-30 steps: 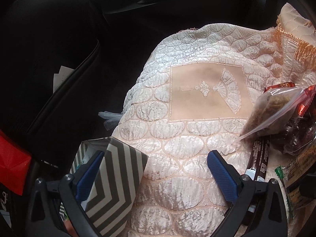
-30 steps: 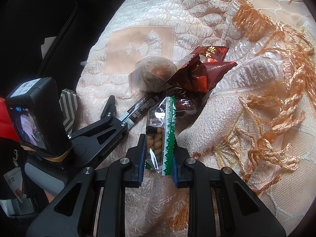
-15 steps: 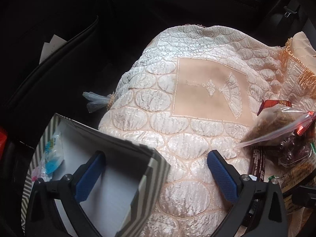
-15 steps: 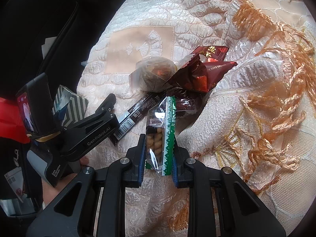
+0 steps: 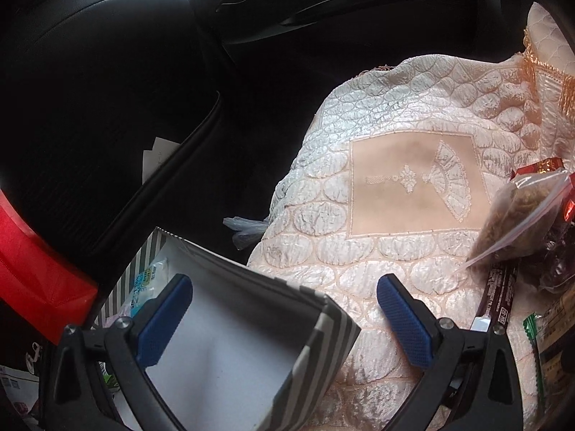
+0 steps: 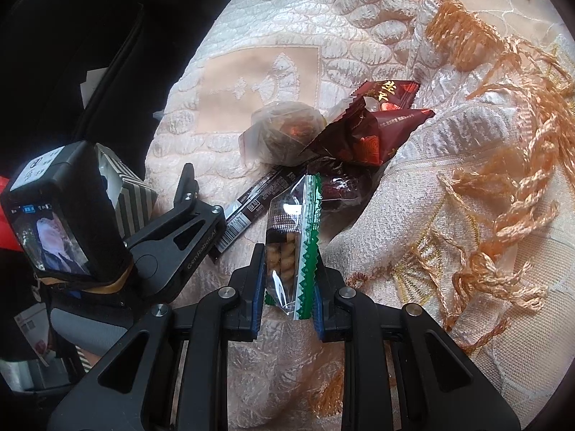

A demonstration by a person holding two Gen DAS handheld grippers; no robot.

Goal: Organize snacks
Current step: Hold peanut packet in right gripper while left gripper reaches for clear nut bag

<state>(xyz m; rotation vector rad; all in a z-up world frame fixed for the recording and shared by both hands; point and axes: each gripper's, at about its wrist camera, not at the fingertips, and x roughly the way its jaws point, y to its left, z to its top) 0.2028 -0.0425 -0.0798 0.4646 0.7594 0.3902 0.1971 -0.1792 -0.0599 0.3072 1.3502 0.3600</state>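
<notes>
The green-edged snack pack [image 6: 291,248] is sitting pinched between the right tool's [image 6: 287,280] pads, hanging just above the quilted seat cover [image 6: 273,18]. Beyond the pack, the rest of the snacks are lying in a pile on the cover: a dark bar [image 6: 251,204] touching the pack's far left side, a clear bag [image 6: 284,136] past that, and red wrappers [image 6: 370,125] to its right. Left of the pack, the left tool [image 5: 284,309] is standing wide, holding nothing, its near finger reaching over the striped box [image 5: 230,352]. The box is sitting open against the cover's edge.
</notes>
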